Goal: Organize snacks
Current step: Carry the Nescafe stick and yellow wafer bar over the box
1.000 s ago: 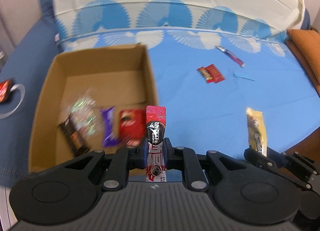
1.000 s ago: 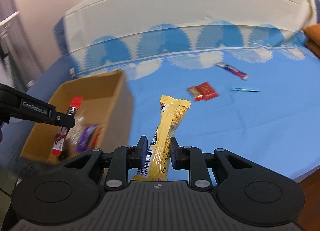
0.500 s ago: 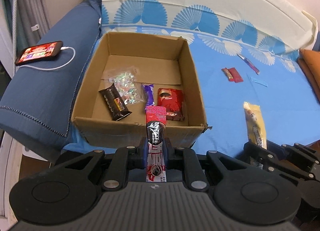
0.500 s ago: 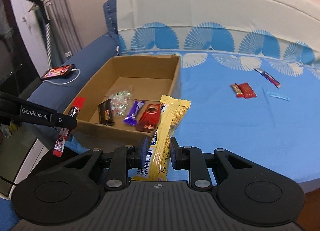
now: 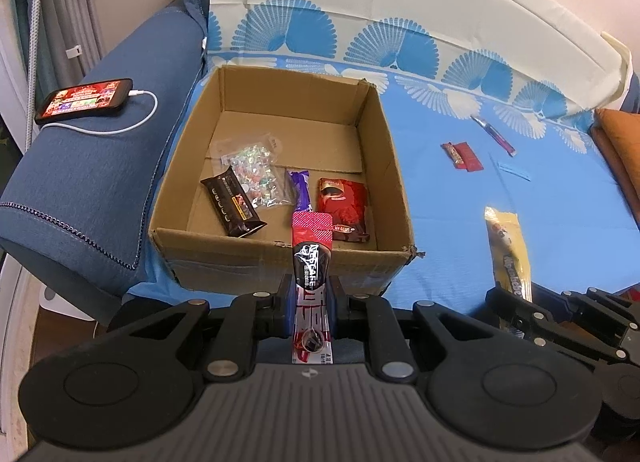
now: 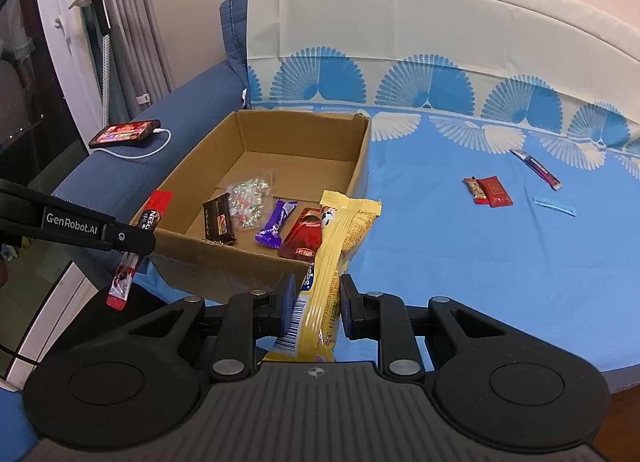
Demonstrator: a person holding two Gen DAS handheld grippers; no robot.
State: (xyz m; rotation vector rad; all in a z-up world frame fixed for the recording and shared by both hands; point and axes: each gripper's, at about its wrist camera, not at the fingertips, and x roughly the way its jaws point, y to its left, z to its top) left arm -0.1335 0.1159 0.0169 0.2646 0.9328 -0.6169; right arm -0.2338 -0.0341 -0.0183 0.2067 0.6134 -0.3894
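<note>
At ten o'clock I see a phone, screen lit, lying on the blue armrest, a white cable plugged into its right end and curling back across the fabric. Grey curtains hang at eleven. At three o'clock an orange cushion sits on the fan-patterned sheet.

Brown box, yellow pkt, red sachet — blue fan-print sheet.
</note>
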